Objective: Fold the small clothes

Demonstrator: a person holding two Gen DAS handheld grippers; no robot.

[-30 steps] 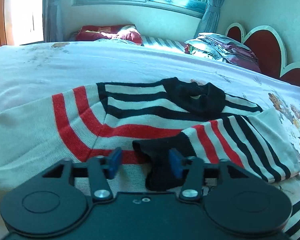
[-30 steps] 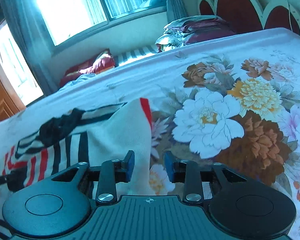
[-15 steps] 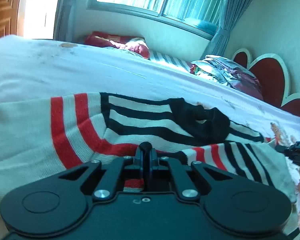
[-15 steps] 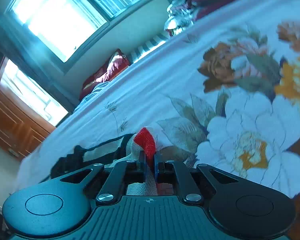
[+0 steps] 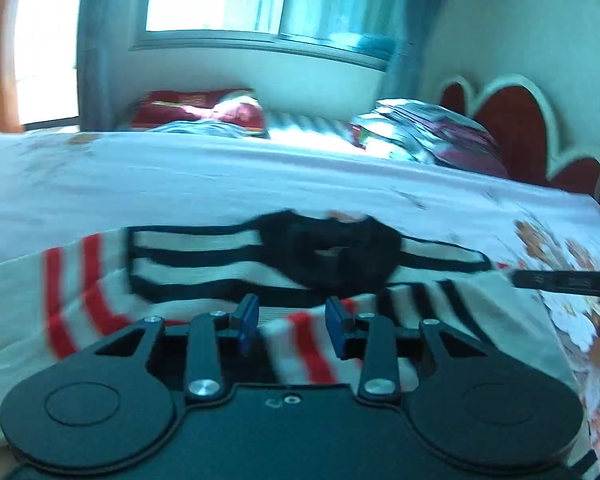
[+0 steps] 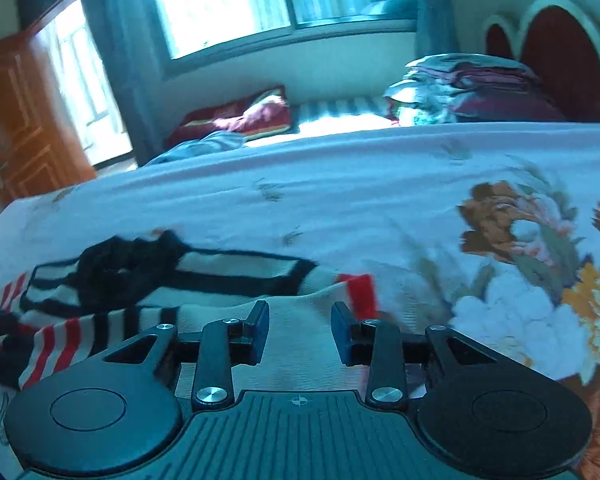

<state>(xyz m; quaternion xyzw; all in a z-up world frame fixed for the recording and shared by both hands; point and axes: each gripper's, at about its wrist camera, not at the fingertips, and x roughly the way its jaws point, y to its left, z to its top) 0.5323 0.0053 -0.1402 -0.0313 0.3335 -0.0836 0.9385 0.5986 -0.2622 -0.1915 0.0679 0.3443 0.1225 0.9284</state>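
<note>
A bedroom: a wide bed (image 6: 340,184) under a pale floral sheet fills both views, with a window (image 6: 228,0) on the far wall, a scalloped red headboard (image 5: 512,120) at far right and a pile of folded bedding (image 6: 472,84) beside it. The striped sweater (image 5: 204,264) lies flat on the near part of the bed, its black collar (image 5: 332,248) toward the far side and one sleeve (image 5: 420,308) folded across the body to the right.

The left gripper (image 5: 292,326) hangs just above the sleeve's red stripes, its blue pads spread with nothing between them. The right gripper (image 6: 300,332) is likewise spread, over the cream sleeve end near its red cuff (image 6: 358,288).

The risk, as I judge it: the knit is soft and loosely laid, so the folded sleeve may slide or spring open once untended. A pad closing on the next grasp could also catch two layers and drag the fold askew. Both views are blurred, so the exact lie of the edges is uncertain.
</note>
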